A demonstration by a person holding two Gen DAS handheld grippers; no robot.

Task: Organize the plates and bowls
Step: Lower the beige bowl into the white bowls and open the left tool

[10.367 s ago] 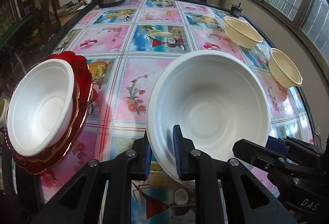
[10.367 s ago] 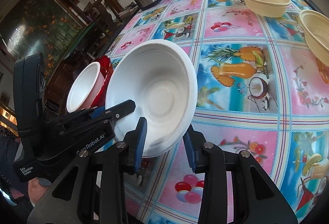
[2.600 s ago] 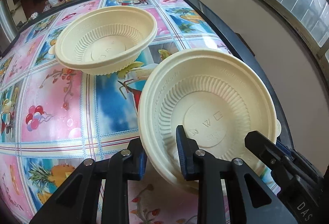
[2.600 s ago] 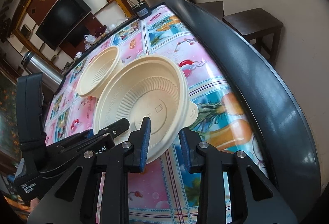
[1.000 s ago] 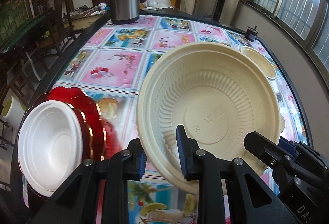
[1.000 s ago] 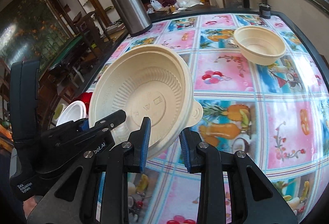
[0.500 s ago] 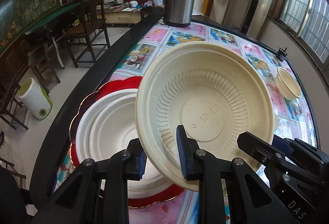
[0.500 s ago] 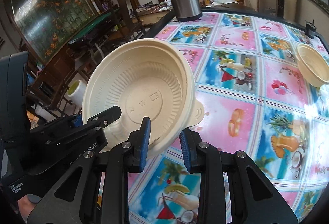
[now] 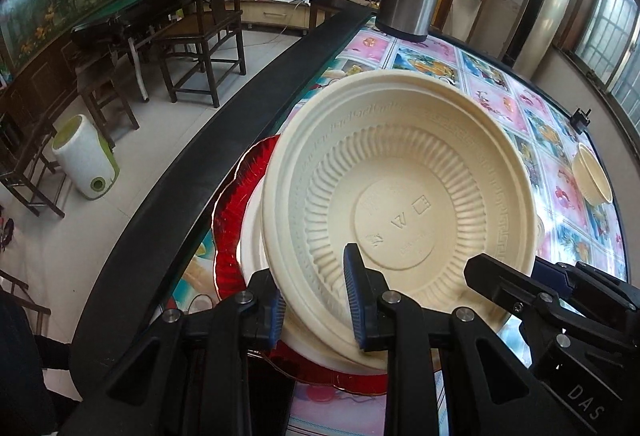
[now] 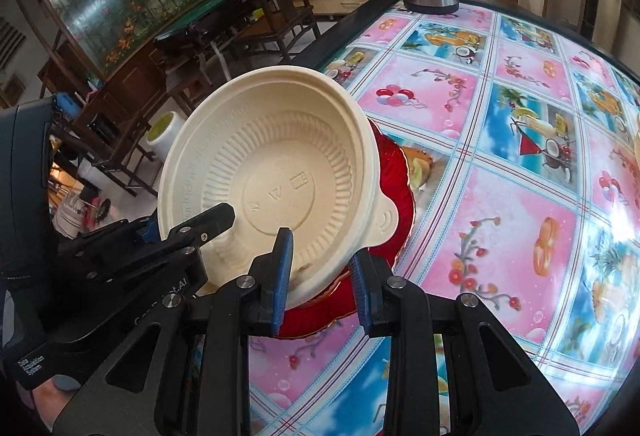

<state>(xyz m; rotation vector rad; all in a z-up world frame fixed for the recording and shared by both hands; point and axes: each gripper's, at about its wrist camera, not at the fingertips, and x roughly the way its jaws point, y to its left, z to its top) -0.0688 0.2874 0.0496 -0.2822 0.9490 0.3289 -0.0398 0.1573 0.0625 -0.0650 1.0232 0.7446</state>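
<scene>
Both tools clench the cream bowl (image 9: 400, 195) by its near rim, left tool (image 9: 316, 300) and right tool (image 10: 320, 272) side by side, holding it tilted above the white bowl (image 9: 250, 236) and red plate (image 9: 228, 203) ahead for stacking.

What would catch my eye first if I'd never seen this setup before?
A big ribbed cream bowl fills the middle, pinched at its near rim by both the left gripper and right gripper. Just under it sits a red plate with white bowls, at the table's edge, on a gaudy fruit-print tablecloth.
</scene>
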